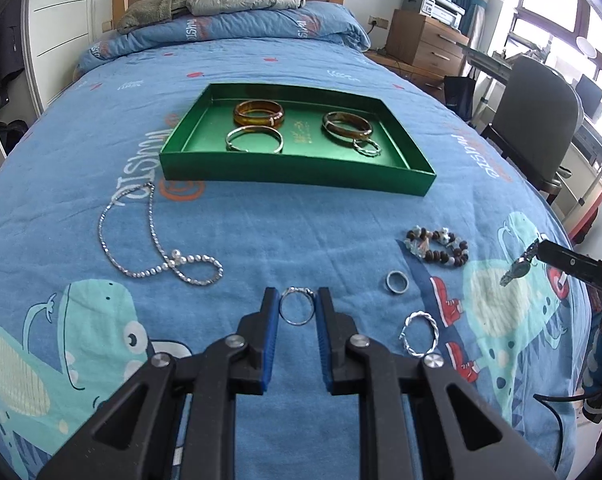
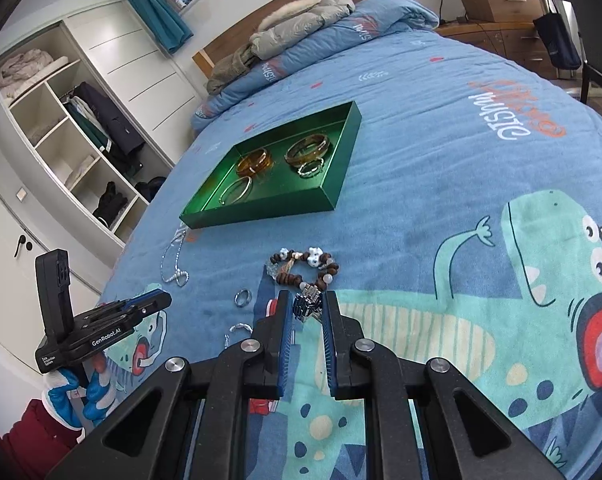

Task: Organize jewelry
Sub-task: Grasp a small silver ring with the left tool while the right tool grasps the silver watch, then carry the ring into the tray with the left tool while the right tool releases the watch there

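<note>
A thin silver ring (image 1: 297, 290) with a small stone stands upright between the blue pads of my left gripper (image 1: 297, 298), which is shut on it just above the quilt. My right gripper (image 2: 307, 298) is shut on a chunky silver link bracelet (image 2: 307, 307). In the left wrist view that bracelet (image 1: 515, 272) dangles from the right gripper (image 1: 535, 249) at the far right. Further up the bed, the green tray (image 1: 297, 170) holds an amber bangle (image 1: 258, 113), a silver bangle (image 1: 254, 139), a brown bangle (image 1: 347, 126) and a small twisted ring (image 1: 367, 147).
Loose on the blue dinosaur quilt lie a silver chain with pearls (image 1: 153, 248), a bead bracelet (image 1: 437, 248), a grey band ring (image 1: 397, 282) and a twisted silver hoop (image 1: 419, 334). A folded duvet and jacket sit at the headboard. A chair (image 1: 537, 120) stands by the bed's right edge.
</note>
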{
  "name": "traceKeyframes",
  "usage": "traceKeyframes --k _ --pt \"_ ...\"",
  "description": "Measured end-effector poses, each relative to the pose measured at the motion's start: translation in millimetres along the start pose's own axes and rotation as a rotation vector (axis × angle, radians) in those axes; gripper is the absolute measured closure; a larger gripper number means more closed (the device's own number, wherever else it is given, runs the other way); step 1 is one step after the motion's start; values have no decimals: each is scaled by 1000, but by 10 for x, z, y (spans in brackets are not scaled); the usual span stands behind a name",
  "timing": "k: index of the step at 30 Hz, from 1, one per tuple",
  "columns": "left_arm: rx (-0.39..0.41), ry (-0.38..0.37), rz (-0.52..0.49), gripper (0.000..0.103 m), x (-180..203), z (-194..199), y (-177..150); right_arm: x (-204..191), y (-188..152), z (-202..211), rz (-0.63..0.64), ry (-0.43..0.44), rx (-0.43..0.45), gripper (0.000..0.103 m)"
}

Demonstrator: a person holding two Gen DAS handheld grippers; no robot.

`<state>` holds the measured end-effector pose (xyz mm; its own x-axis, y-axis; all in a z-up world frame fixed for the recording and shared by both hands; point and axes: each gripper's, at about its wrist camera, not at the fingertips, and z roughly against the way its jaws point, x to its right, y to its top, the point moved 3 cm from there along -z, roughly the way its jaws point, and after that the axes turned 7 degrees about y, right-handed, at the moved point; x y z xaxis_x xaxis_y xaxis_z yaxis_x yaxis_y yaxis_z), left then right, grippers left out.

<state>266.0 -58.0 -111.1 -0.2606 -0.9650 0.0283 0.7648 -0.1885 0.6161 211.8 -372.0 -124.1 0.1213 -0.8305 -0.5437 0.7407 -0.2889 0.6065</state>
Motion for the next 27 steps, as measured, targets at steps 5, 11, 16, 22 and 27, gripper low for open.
traceKeyframes --k 5,11,16,22,27 --pt "38 -7 37 86 -152 25 293 -153 368 -26 48 -3 37 89" --pt "83 -25 53 86 -169 -92 821 -456 920 -344 121 19 62 89" --pt "77 -53 45 86 -33 -382 1198 -628 1231 -782 145 37 57 89" --pt "4 -55 17 86 115 -928 1362 -496 1295 -1318 136 8 0 89" --pt "-62 -26 8 86 117 -1293 1318 -182 1236 -1607 108 -72 -45 89"
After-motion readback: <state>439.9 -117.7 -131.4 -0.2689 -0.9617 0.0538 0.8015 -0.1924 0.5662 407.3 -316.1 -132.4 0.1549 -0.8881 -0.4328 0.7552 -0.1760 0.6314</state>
